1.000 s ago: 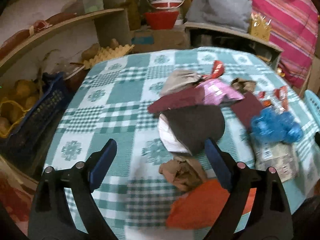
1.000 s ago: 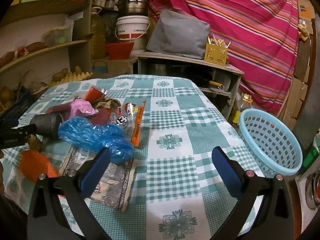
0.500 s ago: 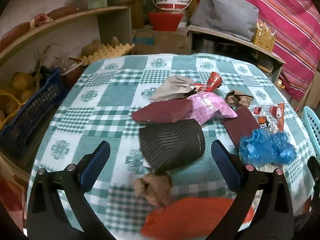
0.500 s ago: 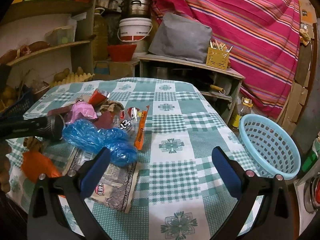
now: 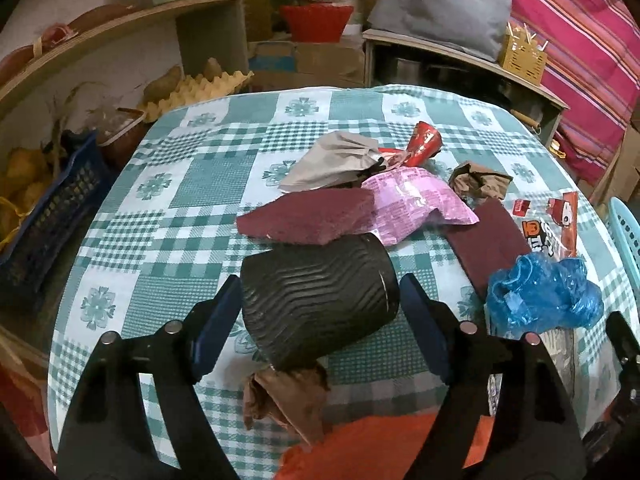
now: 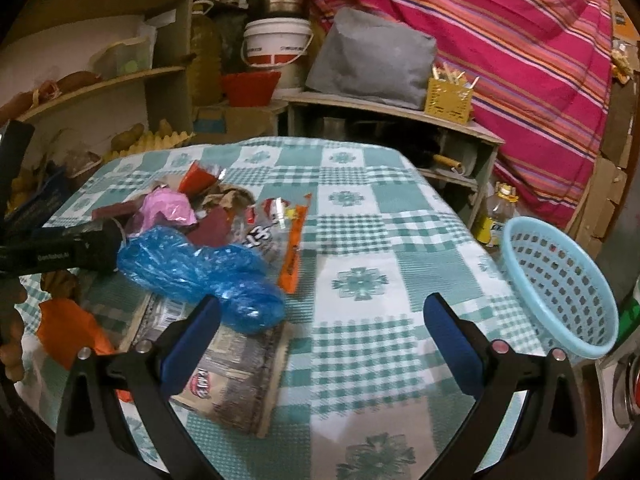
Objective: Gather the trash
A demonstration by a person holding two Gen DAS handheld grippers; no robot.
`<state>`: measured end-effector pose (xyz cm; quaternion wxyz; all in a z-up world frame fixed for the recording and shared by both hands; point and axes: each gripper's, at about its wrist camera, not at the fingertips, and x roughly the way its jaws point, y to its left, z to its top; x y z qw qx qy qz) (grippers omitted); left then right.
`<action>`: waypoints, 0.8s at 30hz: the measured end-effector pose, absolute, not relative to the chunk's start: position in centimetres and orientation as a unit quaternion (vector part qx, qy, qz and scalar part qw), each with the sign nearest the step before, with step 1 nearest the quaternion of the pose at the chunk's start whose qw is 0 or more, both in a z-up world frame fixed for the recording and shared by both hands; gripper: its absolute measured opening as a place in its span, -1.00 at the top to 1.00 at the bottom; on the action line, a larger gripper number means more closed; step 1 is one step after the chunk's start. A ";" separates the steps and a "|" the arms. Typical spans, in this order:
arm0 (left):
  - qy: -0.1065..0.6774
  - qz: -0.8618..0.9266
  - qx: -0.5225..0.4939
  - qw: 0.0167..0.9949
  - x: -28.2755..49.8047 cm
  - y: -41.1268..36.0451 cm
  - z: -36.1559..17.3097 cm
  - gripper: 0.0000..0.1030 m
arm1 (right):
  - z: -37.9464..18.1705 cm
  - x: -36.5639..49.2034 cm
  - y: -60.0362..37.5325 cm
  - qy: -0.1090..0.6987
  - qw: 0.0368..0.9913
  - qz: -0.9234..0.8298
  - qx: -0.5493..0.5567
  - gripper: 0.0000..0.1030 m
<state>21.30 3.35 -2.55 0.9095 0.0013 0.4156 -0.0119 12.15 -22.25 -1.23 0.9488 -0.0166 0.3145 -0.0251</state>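
A pile of trash lies on the green checked tablecloth (image 5: 192, 200). A black ribbed paper cup (image 5: 320, 296) lies on its side between the fingers of my left gripper (image 5: 316, 320), which is shut on it. Around it lie maroon card pieces (image 5: 308, 216), a pink wrapper (image 5: 412, 204), a blue plastic bag (image 5: 544, 296), brown crumpled paper (image 5: 288, 400) and an orange sheet (image 5: 360, 448). My right gripper (image 6: 320, 332) is open and empty above the table's near right part, beside the blue bag (image 6: 200, 272) and a flat printed wrapper (image 6: 224, 364). A light blue basket (image 6: 560, 280) stands to the right of the table.
Shelves with potatoes, an egg tray (image 5: 200, 88) and a dark blue crate (image 5: 44, 216) stand left of the table. A low cabinet (image 6: 392, 128) with a grey cushion, a white bucket (image 6: 276, 44) and a striped pink cloth stand behind. An orange snack wrapper (image 6: 294, 248) lies mid-table.
My left gripper has closed from wide open onto the black cup, which now lies on its side between the fingers. The right gripper has stayed open and barely moved.
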 end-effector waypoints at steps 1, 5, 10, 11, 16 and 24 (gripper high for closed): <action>0.415 -0.013 -0.002 0.910 21.1 3.6 -2.4 -0.51 | -1.3 12.4 -22.0 0.318 0.948 -0.019 -0.017 -0.92; 0.411 -0.011 -0.005 0.912 20.4 4.2 -1.8 -0.51 | -2.0 13.7 -20.8 0.334 0.942 0.000 -0.022 -0.90; 0.399 -0.006 0.002 0.917 19.4 4.7 -0.9 -0.51 | -2.9 14.9 -19.6 0.354 0.934 0.027 -0.041 -0.22; 0.397 -0.005 0.005 0.918 19.2 4.7 -0.8 -0.51 | -3.0 15.1 -19.4 0.359 0.932 0.037 -0.039 0.00; 0.387 -0.003 0.011 0.922 18.3 4.6 -0.1 -0.50 | -2.5 14.6 -19.8 0.348 0.935 0.061 -0.033 0.32; 0.342 -0.015 0.015 0.939 16.6 2.3 2.9 -0.39 | 0.5 13.4 -24.1 0.312 0.948 0.062 0.013 0.41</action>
